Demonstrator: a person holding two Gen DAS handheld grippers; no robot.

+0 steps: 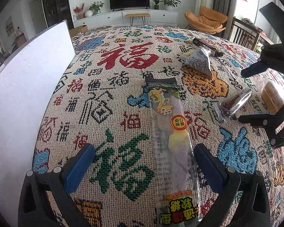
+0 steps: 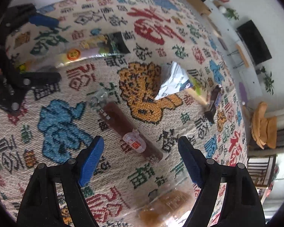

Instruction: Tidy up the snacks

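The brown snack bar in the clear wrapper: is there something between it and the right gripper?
Nothing visible. The right gripper is open above the brown snack bar, which lies alone on the patterned cloth, partly between the fingertips. The wrapped bread lies nearer the camera, off that path.

Black gripper (image 2: 141, 159) frame, blue pads (image 2: 90, 162), silver screws

Five wrapped snacks lie flat and apart on the patterned cloth: a long clear gummy-candy packet (image 1: 166, 132) with a yellow lizard print; a brown bar (image 2: 130, 130) in clear wrap; a crumpled silver pouch (image 1: 197, 59); a dark bar (image 1: 208, 46) — farthest off; a golden cake (image 2: 170, 204) in plastic.
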